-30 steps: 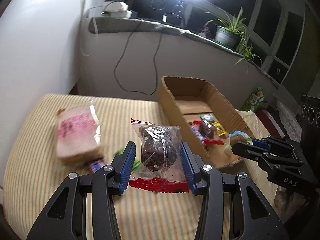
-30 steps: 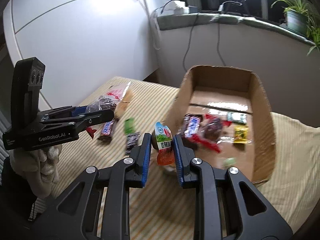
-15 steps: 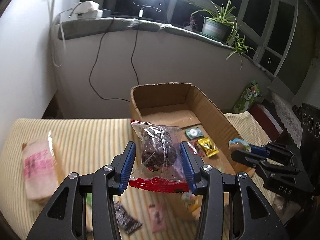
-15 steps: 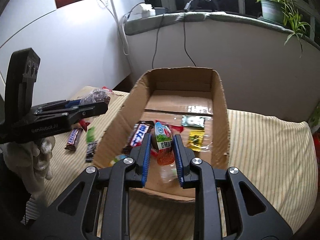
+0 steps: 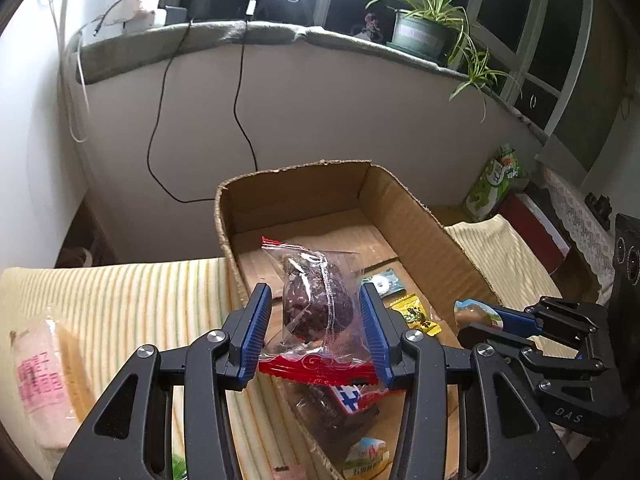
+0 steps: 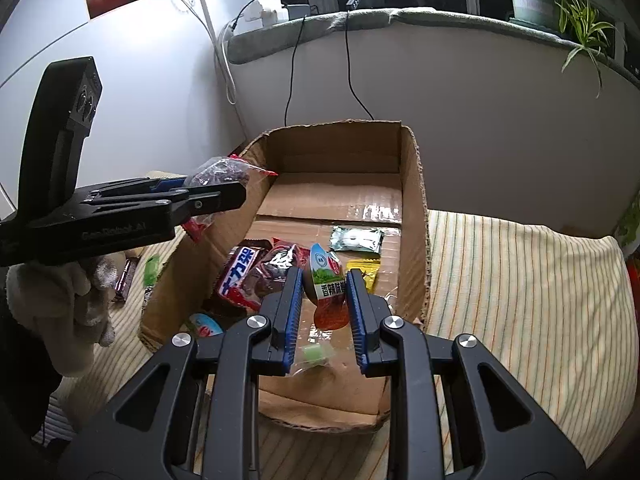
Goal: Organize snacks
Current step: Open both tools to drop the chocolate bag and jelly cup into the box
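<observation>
Both hands have swung from the striped cloth to over the cardboard box (image 5: 420, 216) since a second ago. From the left wrist, the left gripper (image 5: 316, 316) pinches a clear bag with a dark cake (image 5: 316, 300), hanging above the near left wall; carry it inward before letting go. From the right wrist, the right gripper (image 6: 323, 300) clamps a small jelly cup (image 6: 326, 280) over snacks already inside; release low, so it won't bounce out
</observation>
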Demonstrator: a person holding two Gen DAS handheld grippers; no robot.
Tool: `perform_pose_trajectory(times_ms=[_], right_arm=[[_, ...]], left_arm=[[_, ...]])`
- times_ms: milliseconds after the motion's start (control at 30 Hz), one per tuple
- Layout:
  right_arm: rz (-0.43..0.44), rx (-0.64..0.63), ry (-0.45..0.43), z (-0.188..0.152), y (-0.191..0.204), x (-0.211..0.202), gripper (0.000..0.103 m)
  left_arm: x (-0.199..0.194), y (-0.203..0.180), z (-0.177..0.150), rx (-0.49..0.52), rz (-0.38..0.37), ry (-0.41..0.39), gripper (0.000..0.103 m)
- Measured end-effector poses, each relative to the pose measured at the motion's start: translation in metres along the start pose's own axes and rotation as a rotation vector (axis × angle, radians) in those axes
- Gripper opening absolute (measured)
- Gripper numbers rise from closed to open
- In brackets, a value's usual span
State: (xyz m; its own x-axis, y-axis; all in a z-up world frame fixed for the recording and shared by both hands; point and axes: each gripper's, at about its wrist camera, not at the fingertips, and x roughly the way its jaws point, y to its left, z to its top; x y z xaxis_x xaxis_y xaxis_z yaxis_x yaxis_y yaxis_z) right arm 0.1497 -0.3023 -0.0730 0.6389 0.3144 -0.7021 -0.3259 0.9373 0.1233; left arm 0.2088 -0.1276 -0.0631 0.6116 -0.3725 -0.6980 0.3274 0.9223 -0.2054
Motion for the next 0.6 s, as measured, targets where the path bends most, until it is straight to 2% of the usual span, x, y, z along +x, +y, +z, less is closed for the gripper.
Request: perform_pose_trajectory(times_ms=[300, 333, 400, 433, 467, 500, 533, 567, 600], right_arm=[[0.003, -0.006, 0.01, -0.003, 0.002, 0.003, 0.023], [0.004, -0.006, 0.009, -0.003, 0.003, 0.002, 0.023], [0.005, -0.01, 0.006, -0.002, 0.004, 0.001, 0.024], [0.002, -0.015, 0.006, -0.002, 0.005, 0.001, 0.028], [-0.002, -0.018, 0.005, -0.002, 0.006, 0.0, 0.046], [-0.008, -0.023, 0.0, -0.002, 0.007, -0.001, 0.056], [-0.014, -0.026, -0.009, -0.003, 0.008, -0.003, 0.071], [-0.02, -0.027, -0.02, -0.003, 0.009, -0.005, 0.077], [-0.02, -0.028, -0.025, -0.003, 0.009, -0.006, 0.077]], left_arm=[[0.005, -0.003, 0.002, 0.0, -0.004, 0.014, 0.045], [0.005, -0.004, 0.003, 0.002, -0.004, 0.013, 0.046], [0.004, -0.004, 0.004, 0.002, -0.001, 0.01, 0.055], [0.002, -0.004, 0.004, 0.002, 0.001, 0.007, 0.059], [0.002, -0.004, 0.004, 0.001, 0.002, 0.005, 0.059], [0.001, -0.004, 0.004, 0.0, 0.002, 0.004, 0.059], [0.001, -0.004, 0.004, -0.001, 0.001, 0.003, 0.059], [0.001, -0.003, 0.004, -0.001, 0.002, 0.003, 0.059], [0.001, -0.003, 0.004, -0.002, 0.003, 0.004, 0.059]])
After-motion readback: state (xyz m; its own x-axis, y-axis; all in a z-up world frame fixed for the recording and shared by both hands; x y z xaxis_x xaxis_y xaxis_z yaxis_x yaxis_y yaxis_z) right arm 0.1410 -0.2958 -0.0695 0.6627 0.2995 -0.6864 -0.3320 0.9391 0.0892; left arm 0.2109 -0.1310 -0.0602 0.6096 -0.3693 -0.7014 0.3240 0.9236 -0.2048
